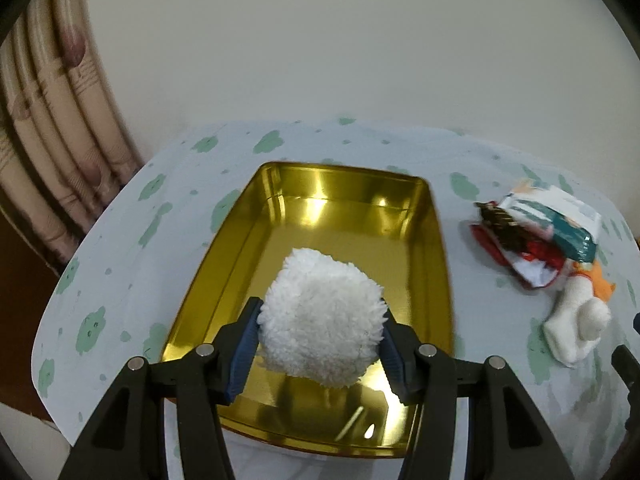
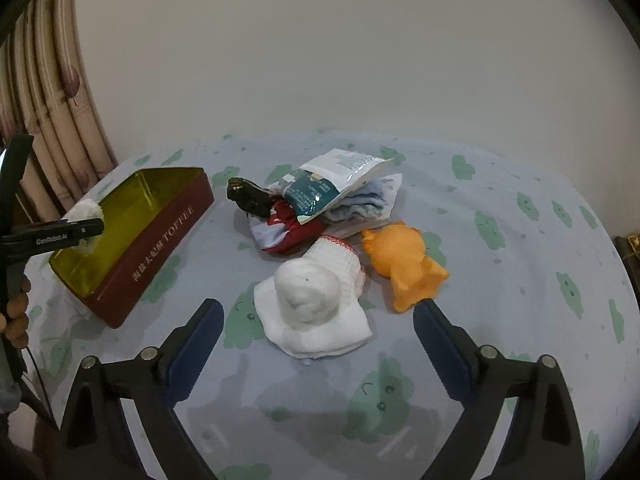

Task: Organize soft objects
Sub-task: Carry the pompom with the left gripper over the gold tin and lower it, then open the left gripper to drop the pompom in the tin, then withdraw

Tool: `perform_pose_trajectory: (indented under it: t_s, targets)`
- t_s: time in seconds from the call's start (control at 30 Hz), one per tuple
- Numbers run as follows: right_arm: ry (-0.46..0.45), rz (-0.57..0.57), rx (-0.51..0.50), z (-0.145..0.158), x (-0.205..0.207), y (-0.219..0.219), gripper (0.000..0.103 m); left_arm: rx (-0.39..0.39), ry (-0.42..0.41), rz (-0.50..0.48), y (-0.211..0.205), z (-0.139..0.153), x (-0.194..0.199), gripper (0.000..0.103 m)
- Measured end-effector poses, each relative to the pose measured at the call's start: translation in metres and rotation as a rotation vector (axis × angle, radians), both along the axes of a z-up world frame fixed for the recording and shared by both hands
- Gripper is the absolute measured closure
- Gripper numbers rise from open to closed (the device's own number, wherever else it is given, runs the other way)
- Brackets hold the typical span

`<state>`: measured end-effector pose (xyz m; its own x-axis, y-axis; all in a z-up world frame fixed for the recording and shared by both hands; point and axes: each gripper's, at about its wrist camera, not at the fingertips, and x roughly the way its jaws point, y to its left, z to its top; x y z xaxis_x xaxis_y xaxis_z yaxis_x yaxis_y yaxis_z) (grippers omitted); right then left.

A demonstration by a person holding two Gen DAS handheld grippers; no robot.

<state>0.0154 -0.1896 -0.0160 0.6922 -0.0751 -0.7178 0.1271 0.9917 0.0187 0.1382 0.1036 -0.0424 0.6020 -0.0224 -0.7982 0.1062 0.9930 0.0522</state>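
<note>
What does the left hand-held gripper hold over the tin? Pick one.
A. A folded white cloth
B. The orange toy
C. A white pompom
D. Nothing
C: the left hand-held gripper has its blue pads pressed on either side of a fluffy white pompom above the gold inside of the tin, while the orange toy and white cloth lie on the table.

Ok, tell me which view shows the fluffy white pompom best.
The left wrist view. There the fluffy white pompom fills the middle of the frame, pinched between the left tool pads, above the gold tin. The right wrist view shows only a small part of it at the far left, partly hidden behind that tool's finger.
</note>
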Motion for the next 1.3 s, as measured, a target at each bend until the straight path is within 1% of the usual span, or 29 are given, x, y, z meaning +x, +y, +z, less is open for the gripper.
perform_pose_trajectory:
  t_s: [0.13,0.3,0.37,0.43,0.5,0.67,0.77,0.87,1.0,1.03,1.07,1.1,1.23,1.3]
  targets:
    - [0.01,0.002,-0.031,-0.001,0.004,0.002,0.009,-0.013,0.018,0.026,0.013,-0.008,0.004,0.048]
    - [0.021,0.001,-0.052,-0.004,0.01,0.003,0.009,-0.01,0.031,0.054,0.024,-0.013,0.016,0.048]
    - [0.027,0.003,-0.05,-0.006,0.012,0.002,0.011,-0.01,0.04,0.055,0.026,-0.015,0.021,0.048]
    - [0.034,0.009,-0.058,-0.007,0.014,0.004,0.017,-0.015,0.049,0.058,0.028,-0.017,0.024,0.048]
    - [0.042,0.012,-0.065,-0.009,0.016,0.004,0.019,-0.007,0.054,0.059,0.028,-0.02,0.027,0.048]
    - [0.047,0.02,-0.075,-0.011,0.02,0.007,0.019,0.025,0.062,0.06,0.026,-0.026,0.03,0.047]
    - [0.056,0.024,-0.078,-0.014,0.023,0.009,0.019,0.051,0.07,0.078,0.028,-0.029,0.032,0.047]
    - [0.065,0.026,-0.081,-0.016,0.026,0.011,0.019,0.026,0.097,0.08,0.033,-0.032,0.034,0.047]
    - [0.071,0.035,-0.09,-0.018,0.028,0.014,0.019,0.015,0.119,0.081,0.035,-0.034,0.036,0.047]
    - [0.071,0.039,-0.088,-0.018,0.029,0.015,0.019,0.012,0.119,0.079,0.035,-0.034,0.035,0.045]
    - [0.071,0.039,-0.089,-0.018,0.029,0.016,0.019,0.011,0.119,0.077,0.034,-0.034,0.035,0.041]
    - [0.071,0.04,-0.09,-0.018,0.029,0.016,0.019,0.009,0.12,0.074,0.034,-0.034,0.035,0.04]
    - [0.068,0.041,-0.095,-0.018,0.029,0.018,0.019,0.002,0.126,0.066,0.034,-0.033,0.033,0.04]
    - [0.066,0.04,-0.099,-0.018,0.029,0.018,0.019,-0.001,0.109,0.063,0.034,-0.03,0.031,0.04]
